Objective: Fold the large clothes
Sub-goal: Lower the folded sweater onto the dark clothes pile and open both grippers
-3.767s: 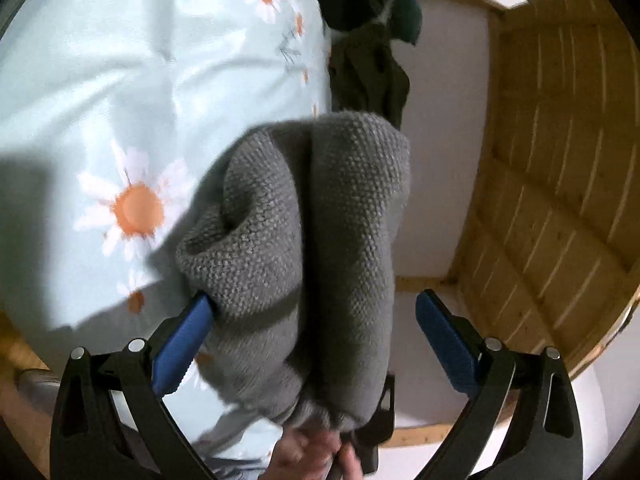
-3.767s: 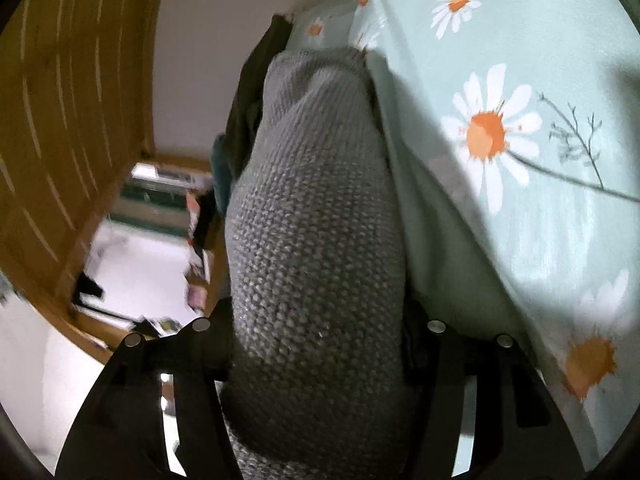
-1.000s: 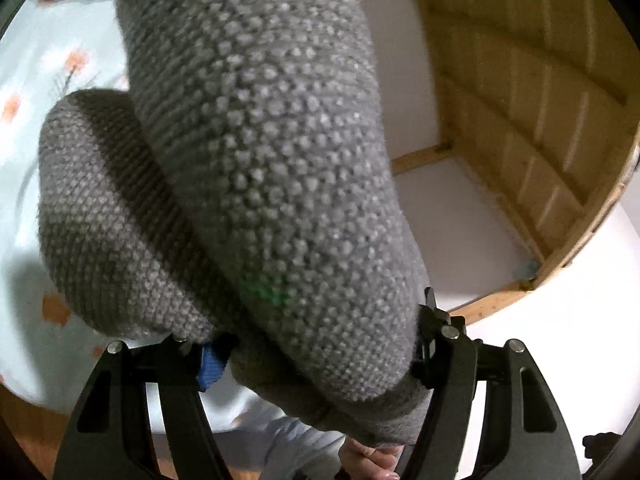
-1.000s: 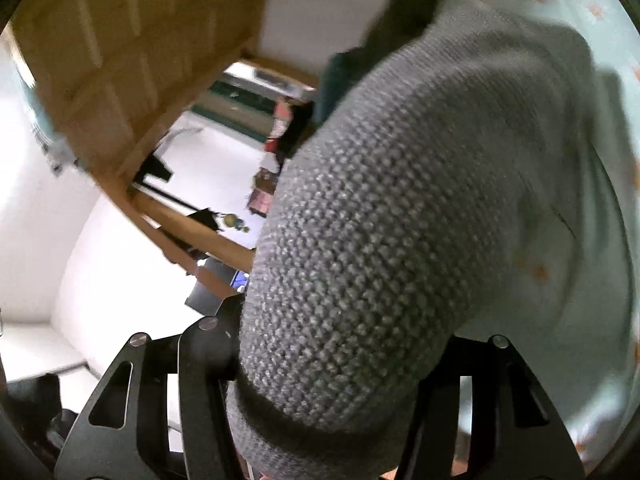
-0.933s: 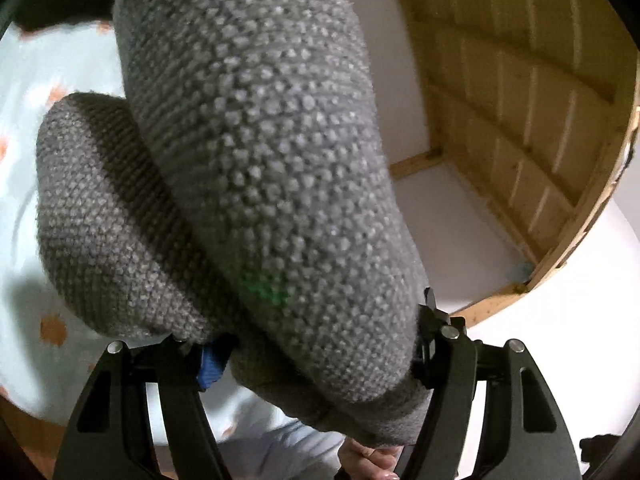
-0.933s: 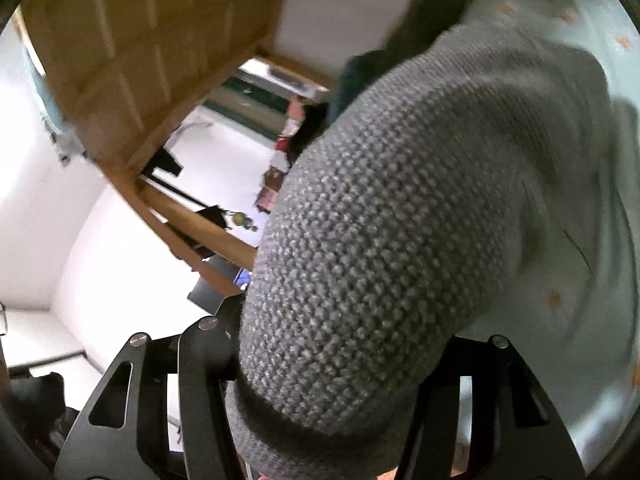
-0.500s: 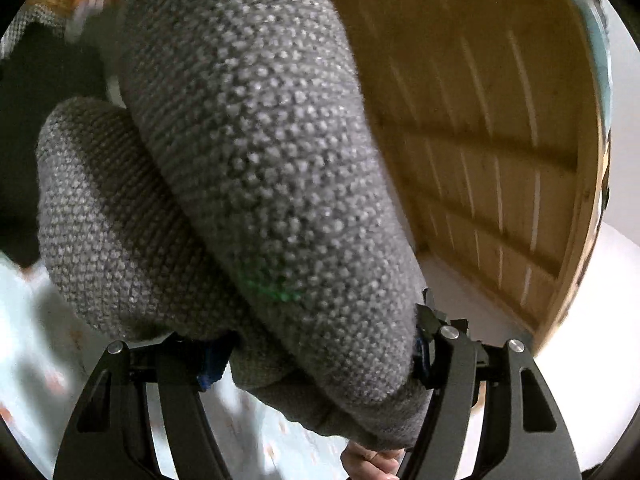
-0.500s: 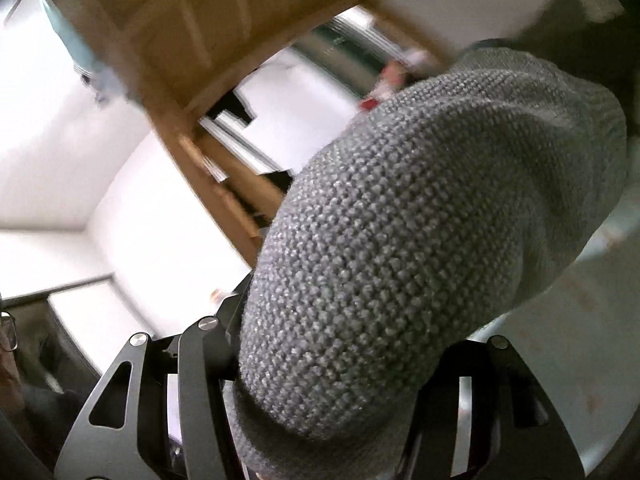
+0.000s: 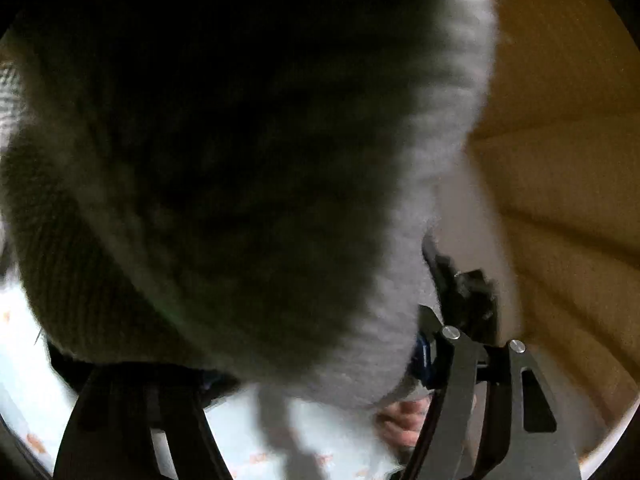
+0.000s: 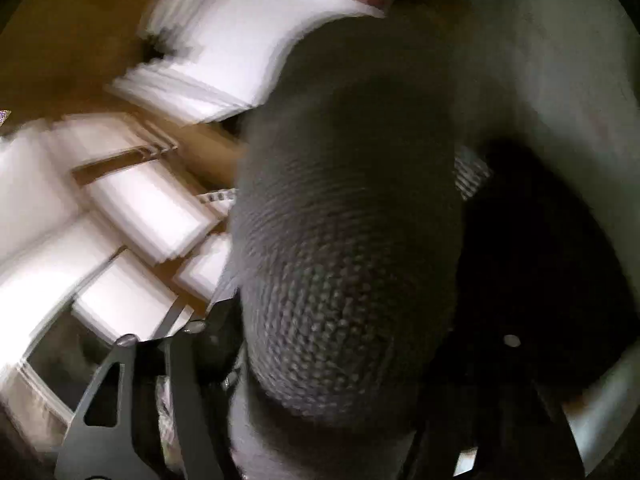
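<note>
Wood panelling (image 9: pixel 560 152) fills the right of my L view, blurred; pale floral bedsheet (image 9: pixel 24 412) shows low at left. One grey knit sweater (image 9: pixel 248 184), bulky and mostly in shadow, fills most of the L view. My left gripper (image 9: pixel 316 364) is clamped on it, fabric bunched between the 2 fingers, blue pad just visible on the right one. A hand (image 9: pixel 400 424) peeks out below the knit. R view: same sweater (image 10: pixel 344 264) rises as one thick roll from my right gripper (image 10: pixel 324 364), which pinches it too. Bkgd there is white panels w/ wood framing (image 10: pixel 132 216), too smeared to count.
</note>
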Demonstrator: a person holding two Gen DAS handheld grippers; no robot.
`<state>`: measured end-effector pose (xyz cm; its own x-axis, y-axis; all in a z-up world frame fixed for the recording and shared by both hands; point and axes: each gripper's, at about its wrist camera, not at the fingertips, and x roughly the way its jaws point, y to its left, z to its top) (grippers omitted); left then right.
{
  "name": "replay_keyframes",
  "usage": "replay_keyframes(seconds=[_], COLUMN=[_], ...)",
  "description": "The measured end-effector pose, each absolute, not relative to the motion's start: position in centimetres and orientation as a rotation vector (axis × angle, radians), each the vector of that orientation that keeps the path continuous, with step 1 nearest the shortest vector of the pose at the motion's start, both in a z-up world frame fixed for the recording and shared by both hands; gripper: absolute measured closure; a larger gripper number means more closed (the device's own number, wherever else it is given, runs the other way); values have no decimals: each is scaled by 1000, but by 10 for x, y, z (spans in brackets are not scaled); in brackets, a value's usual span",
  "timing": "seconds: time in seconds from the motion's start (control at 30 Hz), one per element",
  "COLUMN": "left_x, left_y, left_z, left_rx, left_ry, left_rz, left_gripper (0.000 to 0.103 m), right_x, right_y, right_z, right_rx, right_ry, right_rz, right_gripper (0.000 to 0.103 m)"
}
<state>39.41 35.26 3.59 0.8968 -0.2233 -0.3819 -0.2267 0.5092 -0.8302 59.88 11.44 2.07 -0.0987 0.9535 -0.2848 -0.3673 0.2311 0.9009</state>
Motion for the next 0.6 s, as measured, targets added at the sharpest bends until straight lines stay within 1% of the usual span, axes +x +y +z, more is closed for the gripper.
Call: replay_keyframes(seconds=[0.03,0.07,0.1,0.13,0.17,0.2,0.23,0.3,0.37,0.4,0.47,0.53,0.57,0.6], left_x=[408,411,411,412,412,413,414,407,382,370,350,331,328,337], left_y=[355,357,357,354,353,354,354,354,346,341,327,314,309,298], left_z=[-3,-18,-26,-19,-14,-12,-9,-4,6,11,24,58,77,95], left_rx=[-1075,-1095,-1084,-1041,-1038,-1050,-1061,-1076,-1068,-1059,-1031,-947,-879,-754], left_ry=[577,579,545,545,544,552,568,590,609,614,613,552,509,467], left_rz=[53,46,15,23,34,48,62,84,146,161,124,85,70,59], left_gripper=[35,35,33,31,26,22,21,19,10,7,7,7,6,6], right_x=[608,611,610,607,605,602,600,598,590,599,599,580,572,566], right_y=[117,117,110,105,102,98,93,82,70,78,71,73,74,83], right_z=[-18,-46,-57,-58,-51,-44,-39,-22,18,40,71,93,95,102], right_rx=[659,654,712,744,724,689,653,585,436,387,278,165,121,65], right_ry=[1267,1298,1278,1259,1220,1185,1159,1100,970,921,802,689,656,631], right_rz=[1137,1083,1088,1092,1086,1064,1035,974,901,865,797,777,784,787], right_gripper=[36,33,29,26,22,14,8,4,3,3,3,3,3,3])
